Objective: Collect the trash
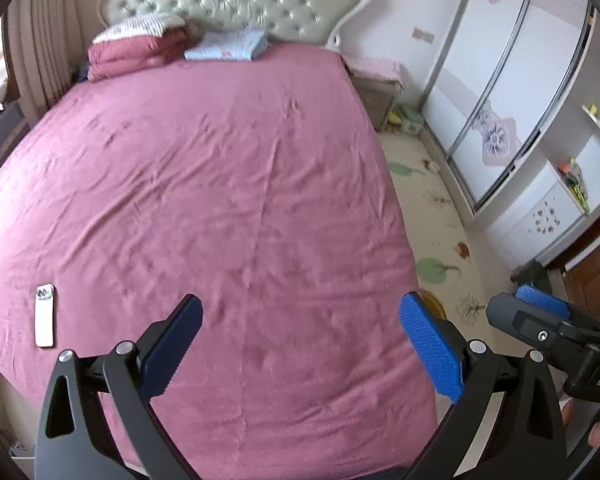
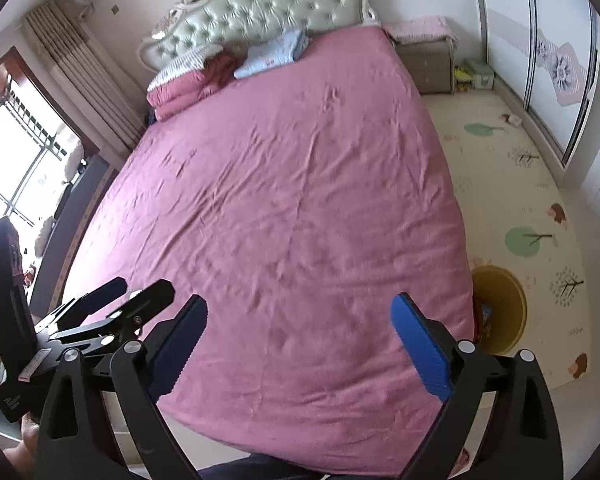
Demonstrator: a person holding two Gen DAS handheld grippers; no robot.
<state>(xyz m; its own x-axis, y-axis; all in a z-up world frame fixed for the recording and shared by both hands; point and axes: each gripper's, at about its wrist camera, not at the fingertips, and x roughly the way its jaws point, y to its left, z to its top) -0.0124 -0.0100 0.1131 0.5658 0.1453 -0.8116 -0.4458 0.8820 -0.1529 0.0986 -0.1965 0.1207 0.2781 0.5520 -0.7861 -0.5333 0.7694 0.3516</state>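
My left gripper [image 1: 300, 320] is open and empty above the foot of a bed with a pink sheet [image 1: 220, 180]. My right gripper [image 2: 300, 320] is open and empty too, held over the same end of the bed [image 2: 300, 180]. A yellow bin [image 2: 504, 312] stands on the floor by the bed's right side, with some colourful scraps inside; a sliver of it shows in the left wrist view [image 1: 434, 304]. A small piece of litter [image 2: 512, 119] lies on the floor near the wardrobe, also in the left wrist view [image 1: 432, 165]. The right gripper shows at the right edge of the left wrist view [image 1: 540, 312].
A white phone [image 1: 45, 316] lies on the sheet at the left. Folded bedding [image 1: 136, 52] and a blue folded cloth [image 1: 228, 46] sit by the headboard. A nightstand [image 2: 428, 64], a patterned floor mat [image 2: 520, 184] and sliding wardrobe doors [image 1: 492, 92] are to the right.
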